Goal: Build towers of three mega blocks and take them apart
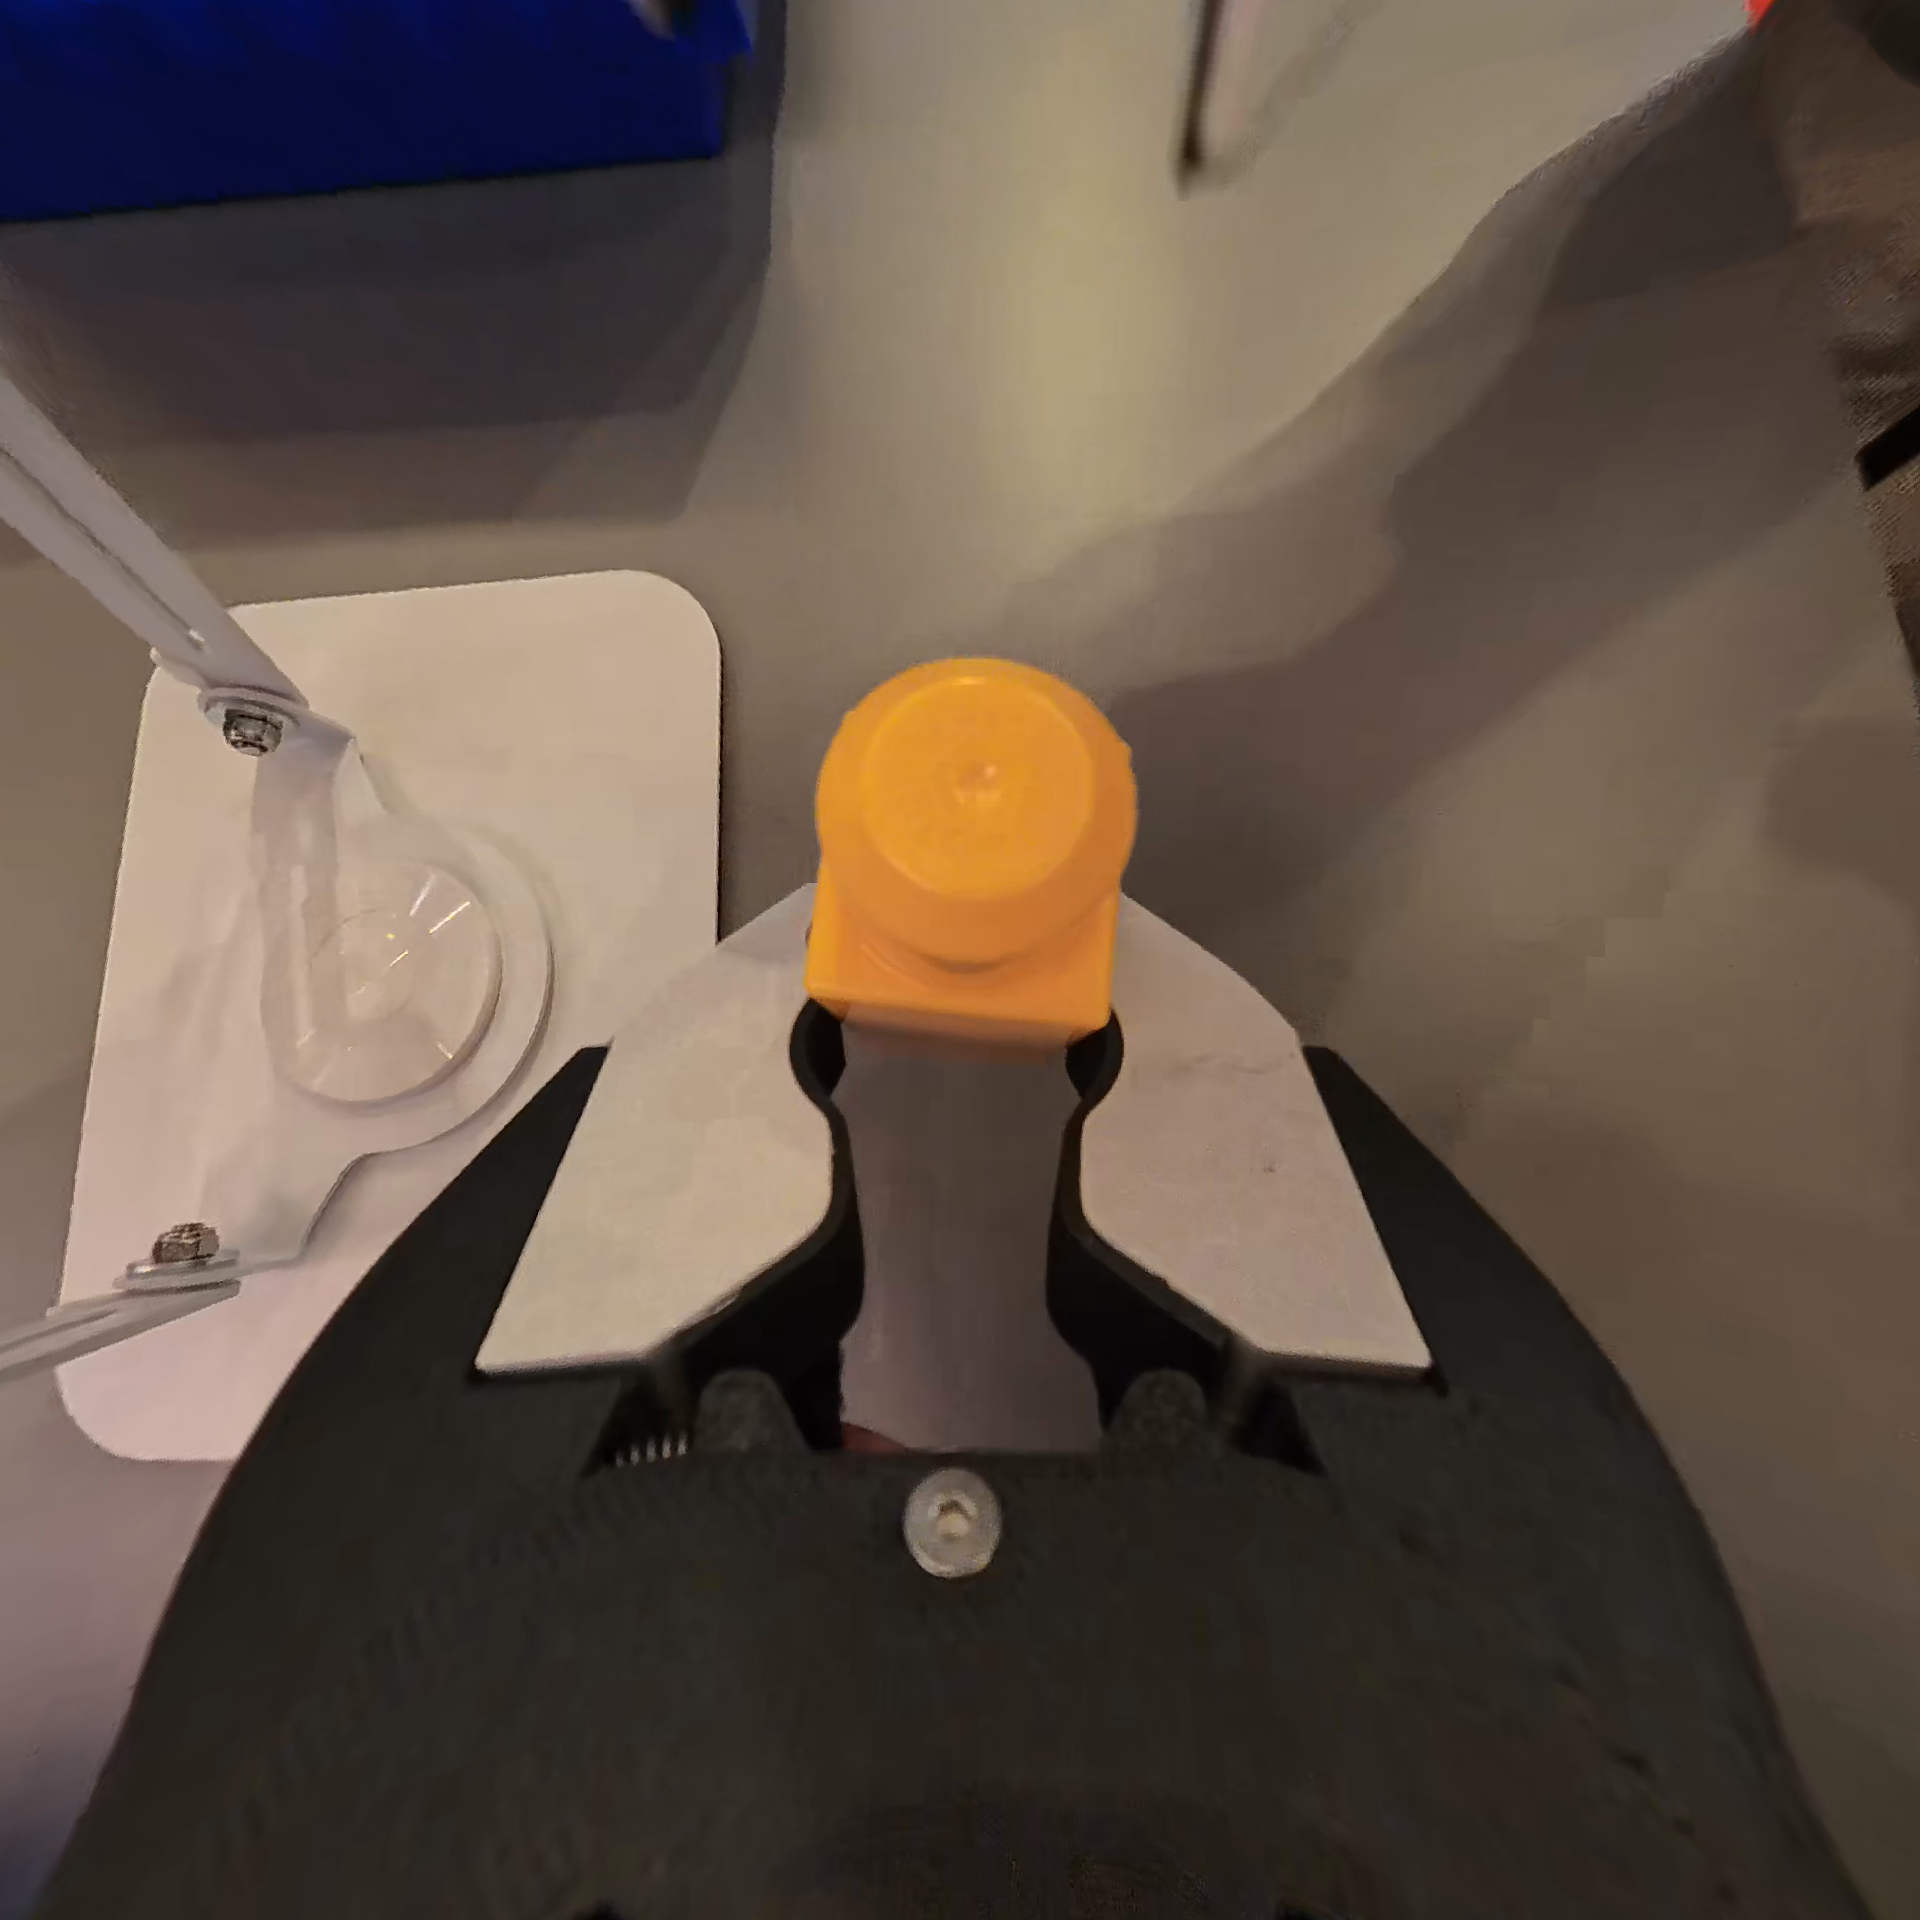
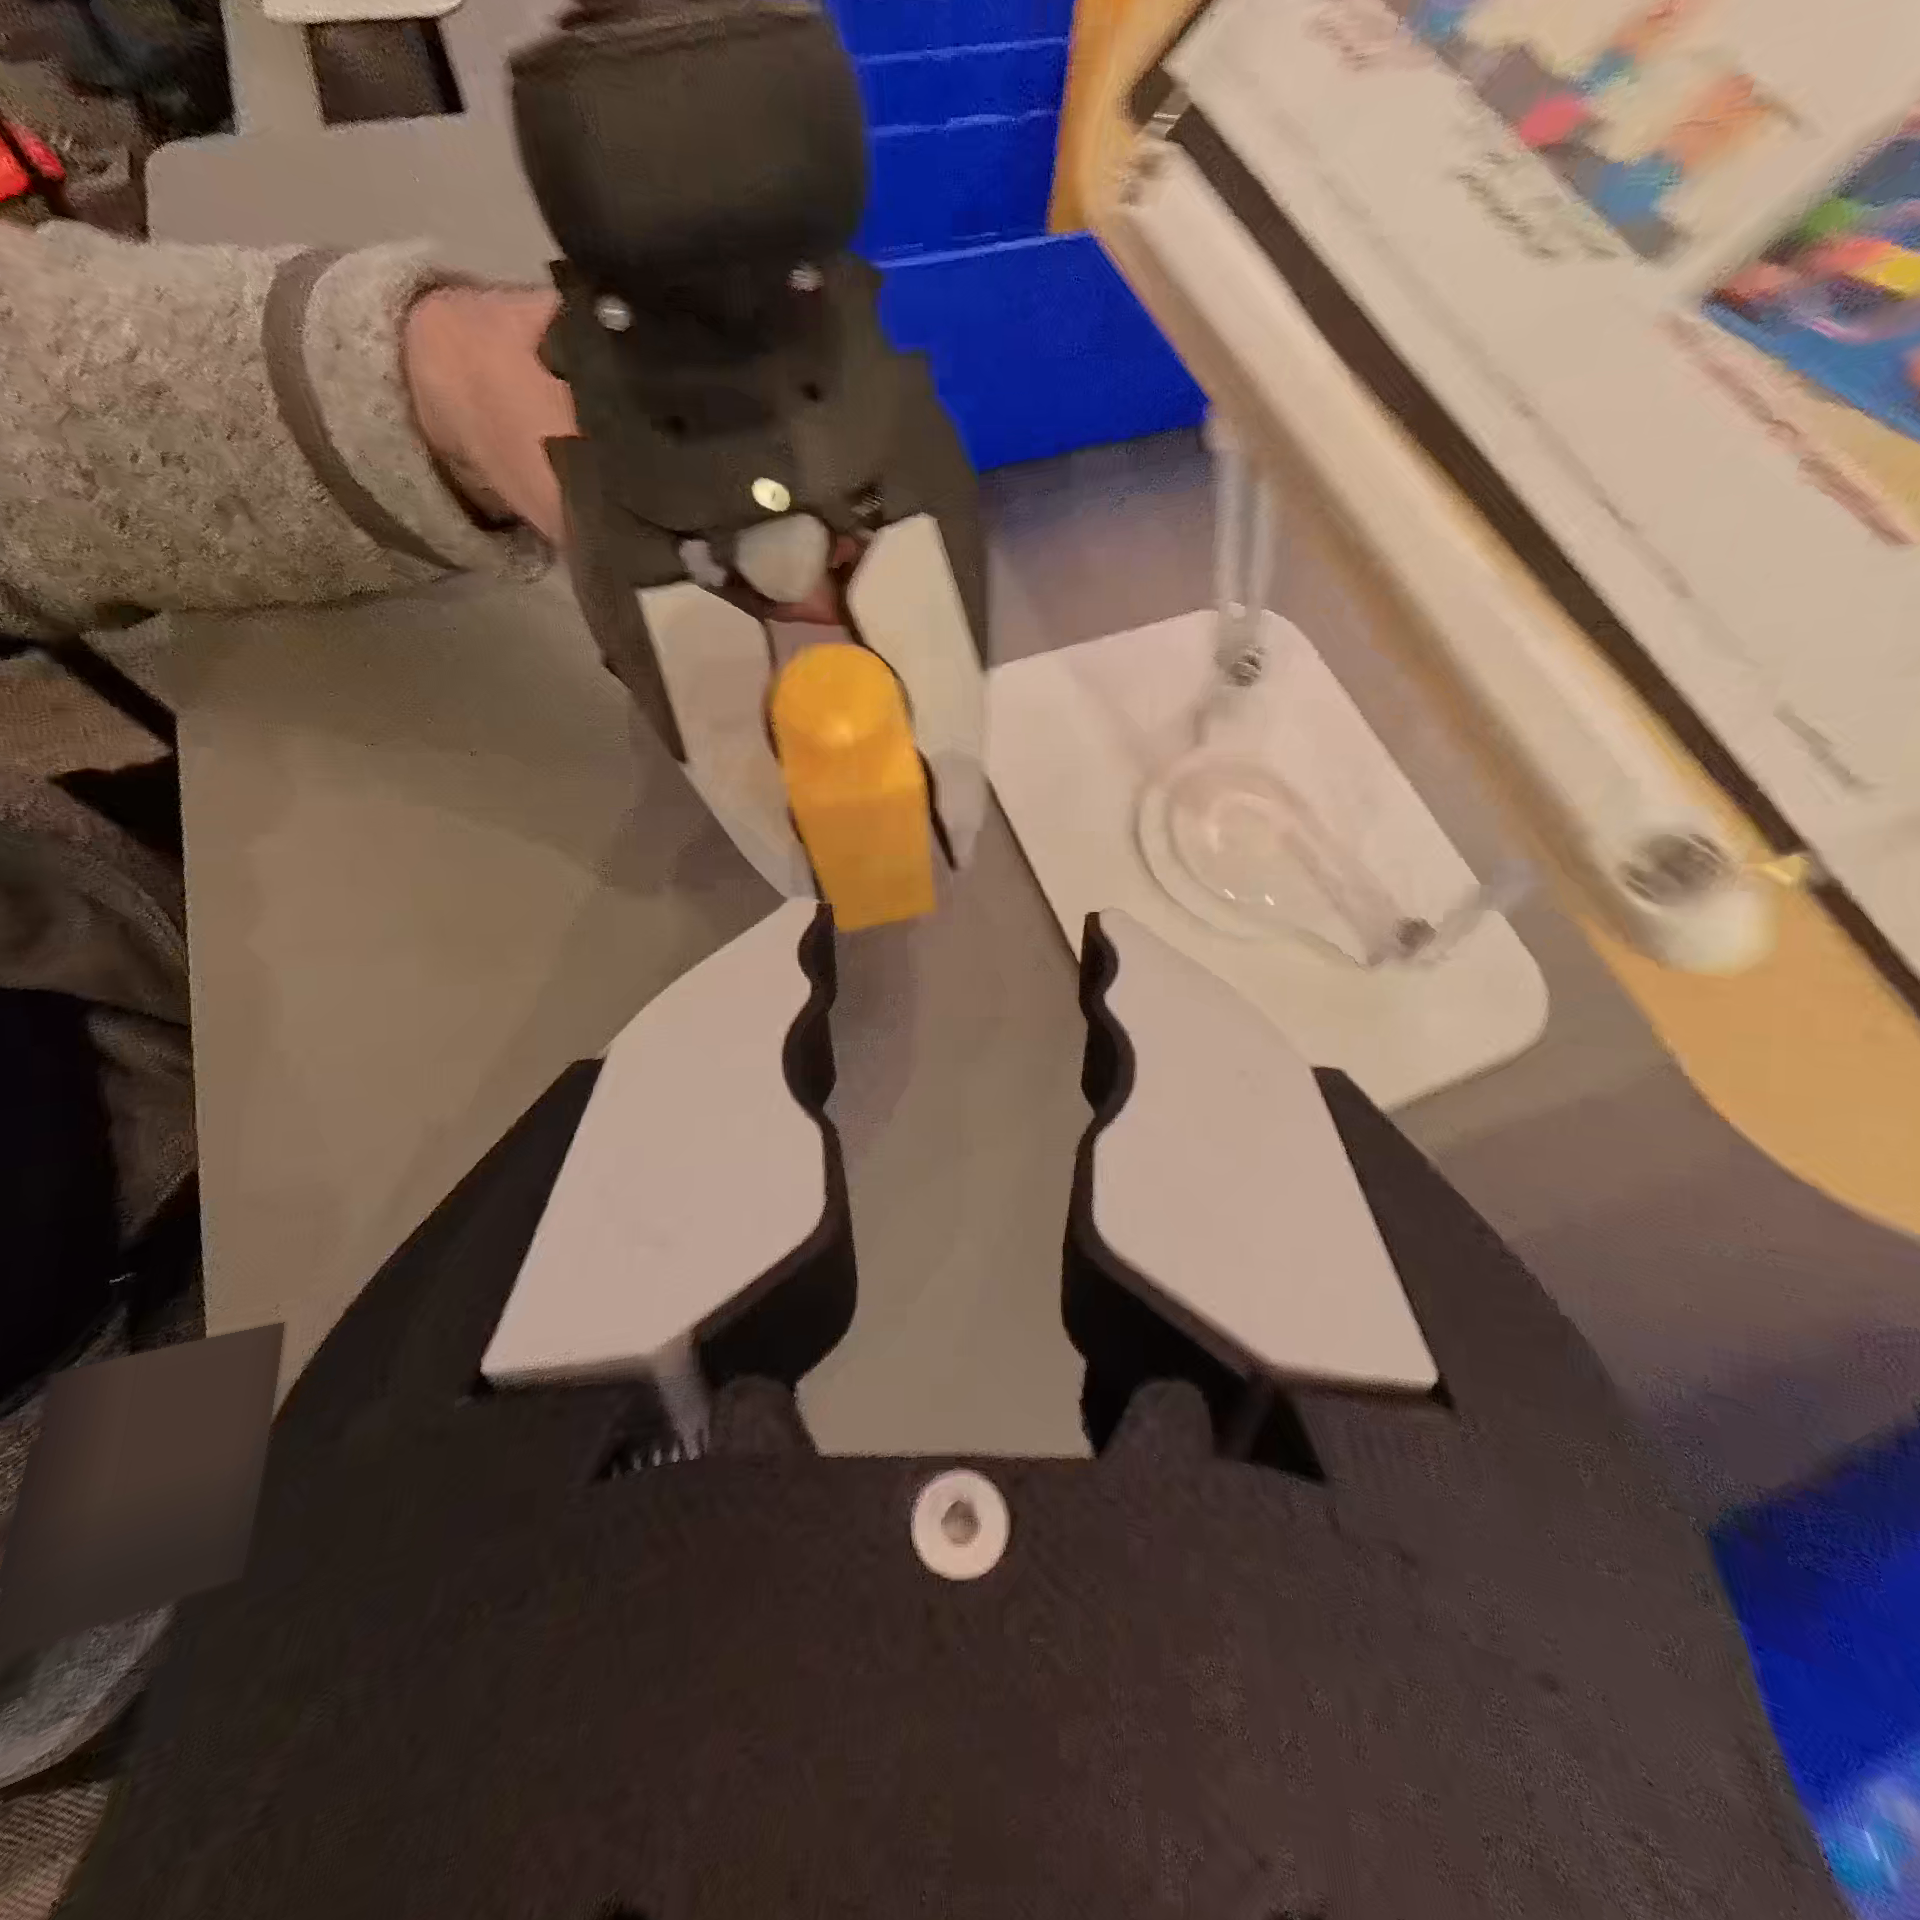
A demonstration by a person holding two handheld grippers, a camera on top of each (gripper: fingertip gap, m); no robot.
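Note:
An orange single-stud mega block (image 1: 966, 883) sits between the fingertips of my left gripper (image 1: 961, 977), stud end pointing away from the camera. Both pads press on its square base, and it is held above the grey table (image 1: 1039, 416). In the right wrist view the left gripper (image 2: 873, 852) comes in from above, held by a hand, with the same orange block (image 2: 857, 810) in its grasp. My right gripper (image 2: 956, 935) is open and empty. Its left fingertip (image 2: 821, 935) is just short of the block's lower end.
A white base plate (image 1: 582, 727) with a clear suction cup (image 1: 384, 977) and metal struts lies to the left; it also shows in the right wrist view (image 2: 1351, 997). A blue bin (image 1: 353, 94) stands at the back. A tilted printed box (image 2: 1507, 343) hangs on the stand. A grey sleeve (image 2: 156, 416) is at left. About 10 cm separates my left fingertips from my right.

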